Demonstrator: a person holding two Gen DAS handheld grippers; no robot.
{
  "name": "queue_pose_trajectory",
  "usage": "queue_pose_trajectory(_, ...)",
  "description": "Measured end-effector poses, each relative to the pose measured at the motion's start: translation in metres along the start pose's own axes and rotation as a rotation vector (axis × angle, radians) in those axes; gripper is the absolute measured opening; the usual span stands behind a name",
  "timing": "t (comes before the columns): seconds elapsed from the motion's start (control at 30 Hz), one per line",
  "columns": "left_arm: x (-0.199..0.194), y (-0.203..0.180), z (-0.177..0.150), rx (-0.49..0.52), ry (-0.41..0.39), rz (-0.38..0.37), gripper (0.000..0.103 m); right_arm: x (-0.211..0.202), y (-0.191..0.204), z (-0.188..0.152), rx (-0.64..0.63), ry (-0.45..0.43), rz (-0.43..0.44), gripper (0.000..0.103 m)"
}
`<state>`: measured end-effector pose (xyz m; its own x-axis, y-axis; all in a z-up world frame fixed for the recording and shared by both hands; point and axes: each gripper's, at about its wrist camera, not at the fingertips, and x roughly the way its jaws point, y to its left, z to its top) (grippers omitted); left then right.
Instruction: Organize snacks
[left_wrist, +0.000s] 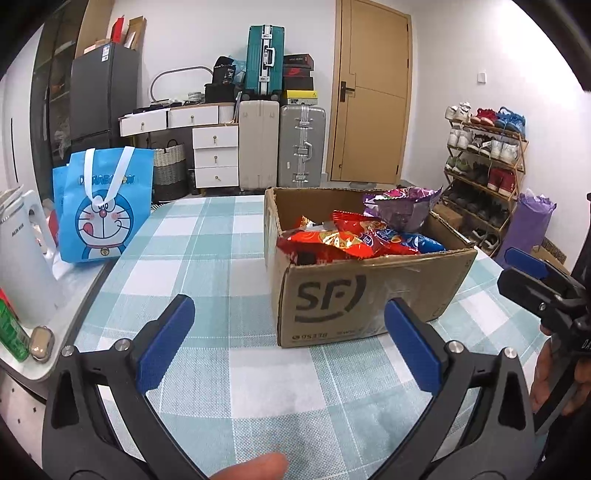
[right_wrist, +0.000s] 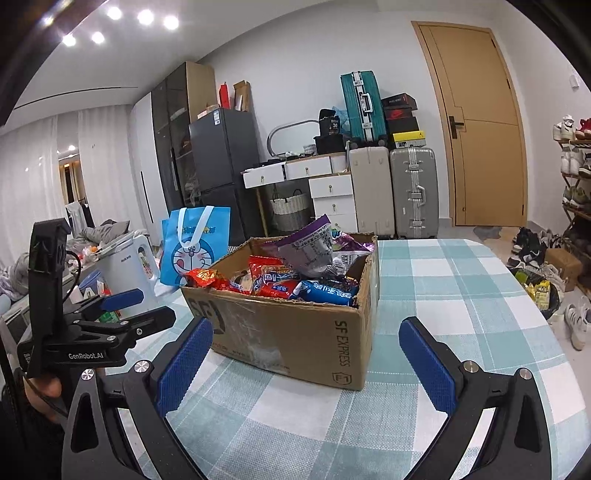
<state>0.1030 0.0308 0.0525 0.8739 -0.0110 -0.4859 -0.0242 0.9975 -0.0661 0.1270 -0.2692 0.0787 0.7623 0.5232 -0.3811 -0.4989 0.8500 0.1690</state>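
Tongs, left (left_wrist: 288, 347) and right (right_wrist: 301, 363), are gaping empty near the box (left_wrist: 369, 291), already brimming with snacks (left_wrist: 354, 240).

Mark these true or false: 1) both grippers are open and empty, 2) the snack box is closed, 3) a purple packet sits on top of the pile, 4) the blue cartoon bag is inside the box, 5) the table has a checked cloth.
1) True. The left gripper and right gripper both have their jaws spread, with nothing between them.
2) False. The cardboard box is open at the top, snacks showing.
3) True. A purple packet lies highest on the pile.
4) False. The blue cartoon bag stands off the cloth at the table's left, apart from the box.
5) True. The checked cloth is teal and white.
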Motion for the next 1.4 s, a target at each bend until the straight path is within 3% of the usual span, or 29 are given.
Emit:
queue_pose_trajectory(0.3, -0.002, 0.002, -0.013, -0.006, -0.04, -0.01, 0.103, 0.0, 0.002, -0.005, -0.012, -0.014, -0.008, 0.103)
queue_pose_trajectory(1.4, 0.001, 0.001, -0.018, 0.016, -0.045, 0.003, 0.103, -0.001, 0.011, -0.01, -0.057, -0.026, -0.003, 0.103)
